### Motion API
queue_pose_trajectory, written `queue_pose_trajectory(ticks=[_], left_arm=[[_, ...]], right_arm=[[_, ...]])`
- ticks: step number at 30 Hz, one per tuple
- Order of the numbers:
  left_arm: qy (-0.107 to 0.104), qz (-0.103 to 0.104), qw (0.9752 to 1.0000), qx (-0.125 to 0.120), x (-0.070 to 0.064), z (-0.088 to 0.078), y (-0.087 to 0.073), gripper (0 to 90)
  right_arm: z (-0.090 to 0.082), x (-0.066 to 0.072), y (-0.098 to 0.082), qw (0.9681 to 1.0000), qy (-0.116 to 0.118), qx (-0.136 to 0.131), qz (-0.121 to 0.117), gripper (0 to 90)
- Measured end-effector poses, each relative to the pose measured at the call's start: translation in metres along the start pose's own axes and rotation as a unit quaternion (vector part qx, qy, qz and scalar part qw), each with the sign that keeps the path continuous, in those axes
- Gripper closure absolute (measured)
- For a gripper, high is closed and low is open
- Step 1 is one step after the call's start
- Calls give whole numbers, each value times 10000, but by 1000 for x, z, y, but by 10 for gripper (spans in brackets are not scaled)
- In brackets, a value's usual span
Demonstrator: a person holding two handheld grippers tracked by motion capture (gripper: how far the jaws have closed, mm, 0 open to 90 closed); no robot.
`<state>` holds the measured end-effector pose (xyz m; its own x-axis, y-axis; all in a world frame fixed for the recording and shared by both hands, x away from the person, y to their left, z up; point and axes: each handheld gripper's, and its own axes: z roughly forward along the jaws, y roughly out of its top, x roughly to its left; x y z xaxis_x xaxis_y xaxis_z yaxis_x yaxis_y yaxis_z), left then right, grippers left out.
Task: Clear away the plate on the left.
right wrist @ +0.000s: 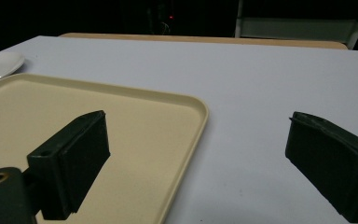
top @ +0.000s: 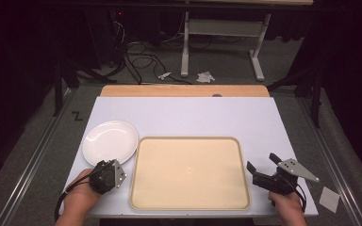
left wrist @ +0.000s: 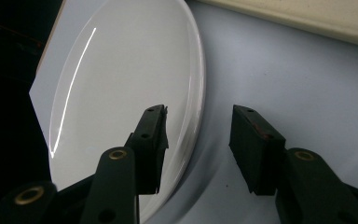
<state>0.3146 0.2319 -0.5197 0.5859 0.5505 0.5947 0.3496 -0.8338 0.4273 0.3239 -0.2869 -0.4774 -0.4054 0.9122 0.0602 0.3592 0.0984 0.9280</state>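
A white-topped bench [top: 184, 117] stands in a dark room, with cables and table legs on the grey floor beyond its 12 o'clock edge. A white plate [top: 110, 141] lies at the bench's 9 o'clock side, just beside the beige tray [top: 189, 173] at centre.

The left hand-held gripper [top: 118, 170] sits at the plate's 6 o'clock rim. In the left gripper view, its jaws stand partly apart and straddle the rim [left wrist: 196, 116]: one jaw over the plate's face, the other over the bare bench. The pads are not yet pressing.

The right hand-held gripper [top: 260, 165] hovers wide open at the tray's 3 o'clock edge, holding nothing.

Procedure for the grip, as judged from this position: keep the rim centred between the pads, slide the lower jaw under the lip, close squarely, then lift level so the glazed surface cannot slip.

Limitations: from above, the left hand covers the jaw tips. The plate's underside and the clearance beneath its rim cannot be made out.
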Motion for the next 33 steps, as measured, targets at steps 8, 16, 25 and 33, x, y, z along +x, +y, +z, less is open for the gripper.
queue_pose_trajectory(ticks=[8,16,25,33], left_arm=[[161,202,9996,129,-2,5,4,637],[119,55,9998,155,-1,9,5,724],[260,39,9995,169,-1,12,6,705],[257,-280,9993,15,-2,17,5,704]], right_arm=[[2,2,0,10000,36,30,-10,72],[1,0,0,9999,35,-31,123,76],[0,-2,-1,9997,42,-50,227,80],[0,-3,-1,9996,55,-48,276,81]])
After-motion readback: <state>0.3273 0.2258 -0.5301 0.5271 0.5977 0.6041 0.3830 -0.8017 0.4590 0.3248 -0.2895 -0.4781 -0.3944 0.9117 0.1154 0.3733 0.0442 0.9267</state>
